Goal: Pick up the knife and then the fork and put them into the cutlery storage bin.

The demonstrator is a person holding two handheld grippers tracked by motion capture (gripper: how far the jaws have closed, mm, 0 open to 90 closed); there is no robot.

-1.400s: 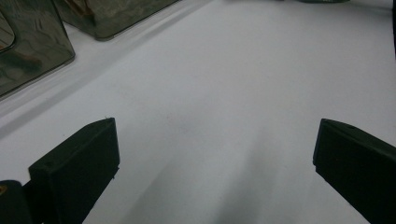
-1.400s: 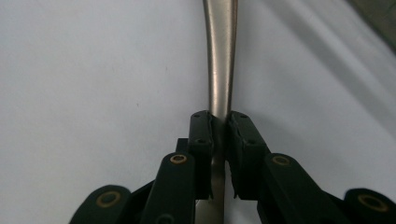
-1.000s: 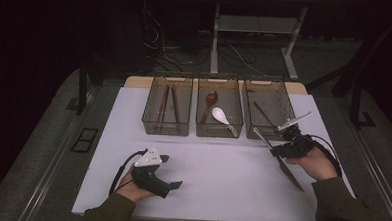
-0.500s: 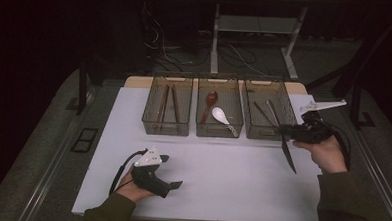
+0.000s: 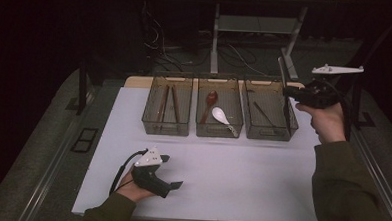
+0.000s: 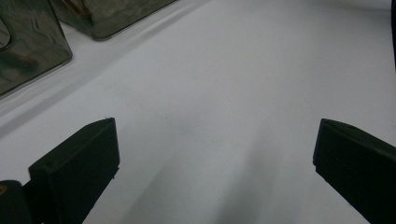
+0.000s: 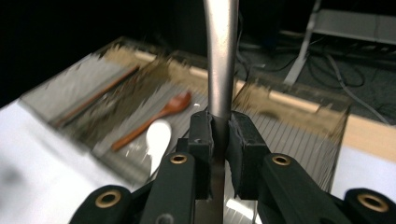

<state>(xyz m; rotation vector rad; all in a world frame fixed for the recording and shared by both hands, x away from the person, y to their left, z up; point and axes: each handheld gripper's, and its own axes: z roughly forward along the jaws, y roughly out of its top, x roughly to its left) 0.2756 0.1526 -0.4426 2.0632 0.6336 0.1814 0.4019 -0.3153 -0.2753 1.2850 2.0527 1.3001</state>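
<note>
Right claw clamped on a metal utensil handle, held above the right bin. Left claw wide open, empty, low over the white table.

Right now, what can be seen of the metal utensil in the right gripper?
The metal utensil is a slim, smooth piece of silvery metal, seemingly a handle, with a dull sheen. The right gripper is shut on it, both black pads pressing its sides. In the high view it hangs nearly upright, its lower part inside the right-hand bin. Its ends cannot be made out, so its type is unclear.
</note>
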